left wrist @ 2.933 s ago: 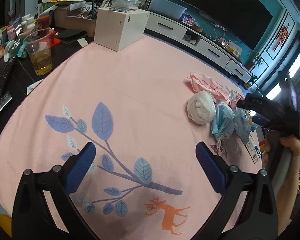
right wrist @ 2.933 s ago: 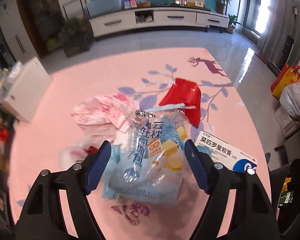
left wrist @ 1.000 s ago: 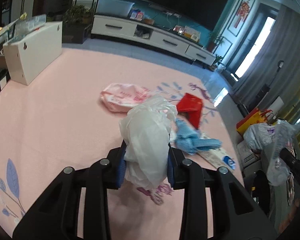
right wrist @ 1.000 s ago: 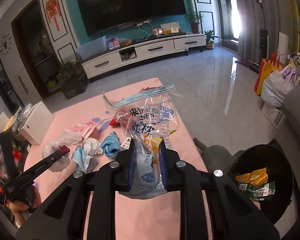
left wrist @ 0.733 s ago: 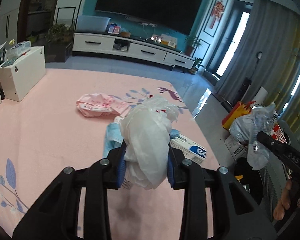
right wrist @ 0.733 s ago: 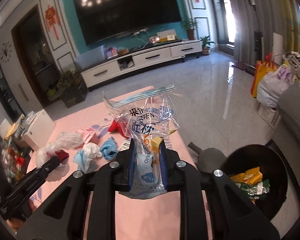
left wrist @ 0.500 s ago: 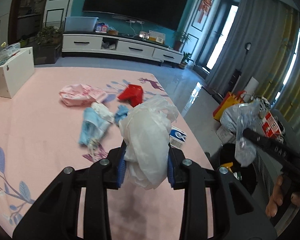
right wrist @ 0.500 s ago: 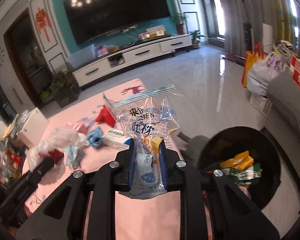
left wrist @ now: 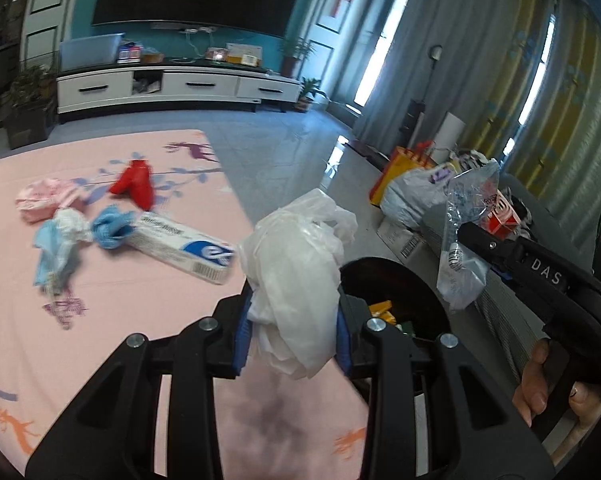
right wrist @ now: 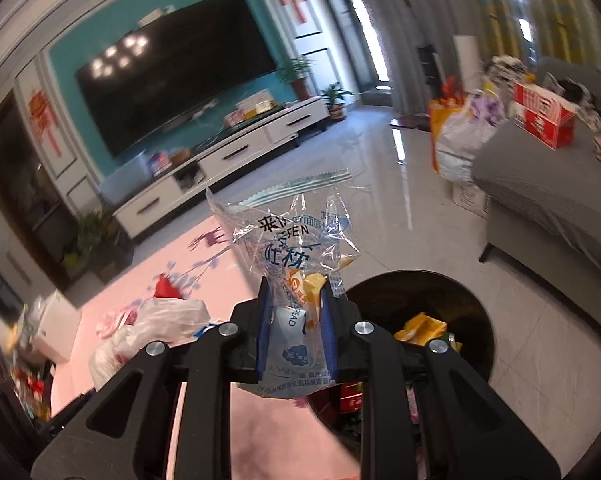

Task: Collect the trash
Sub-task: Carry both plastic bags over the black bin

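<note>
The left gripper (left wrist: 292,330) clamped a crumpled white plastic bag (left wrist: 296,276) just beside the black trash bin (left wrist: 396,284), at the pink table's (left wrist: 112,292) edge. The right gripper (right wrist: 294,330) pinched a clear snack wrapper (right wrist: 292,248) beside that bin's rim.

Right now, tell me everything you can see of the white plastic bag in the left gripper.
The white plastic bag is thin, translucent film, crumpled into a loose, wrinkled bunch. It is pinched between the blue-padded fingers of the left gripper, standing up above them with a short tail hanging below. It is off the pink table, near the table's edge and beside the black bin. Only the fingers touch it. The right wrist view shows it at lower left.
</note>
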Motion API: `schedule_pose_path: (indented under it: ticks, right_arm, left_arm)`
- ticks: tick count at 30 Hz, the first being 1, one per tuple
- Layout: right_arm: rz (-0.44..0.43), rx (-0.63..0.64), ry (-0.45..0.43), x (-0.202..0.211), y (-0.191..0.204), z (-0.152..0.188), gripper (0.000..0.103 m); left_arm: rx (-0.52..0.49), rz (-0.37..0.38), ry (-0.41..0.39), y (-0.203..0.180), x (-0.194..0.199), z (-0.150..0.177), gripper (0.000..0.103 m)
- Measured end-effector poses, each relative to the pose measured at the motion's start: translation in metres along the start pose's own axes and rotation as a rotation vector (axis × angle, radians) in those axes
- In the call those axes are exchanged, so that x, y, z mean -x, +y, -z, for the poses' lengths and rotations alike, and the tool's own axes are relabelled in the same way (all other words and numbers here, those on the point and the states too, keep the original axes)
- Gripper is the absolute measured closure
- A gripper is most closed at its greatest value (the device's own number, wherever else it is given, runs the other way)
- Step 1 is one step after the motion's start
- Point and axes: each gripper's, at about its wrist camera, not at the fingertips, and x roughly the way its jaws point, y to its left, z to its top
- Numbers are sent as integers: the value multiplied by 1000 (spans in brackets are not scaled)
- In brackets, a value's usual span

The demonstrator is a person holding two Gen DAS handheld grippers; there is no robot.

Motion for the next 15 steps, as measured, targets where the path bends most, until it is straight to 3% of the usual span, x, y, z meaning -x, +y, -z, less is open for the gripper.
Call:
schedule_pose_path:
  ticks: [10,15]
  right_arm:
    - [118,-199,50,-13,-79,2,78]
    - [143,-258,90,-26,-101,5,78]
  left_arm:
    - [-121,97,129,-78,-65,14,68]
    - [-147,113,259,-95,-111,33,68]
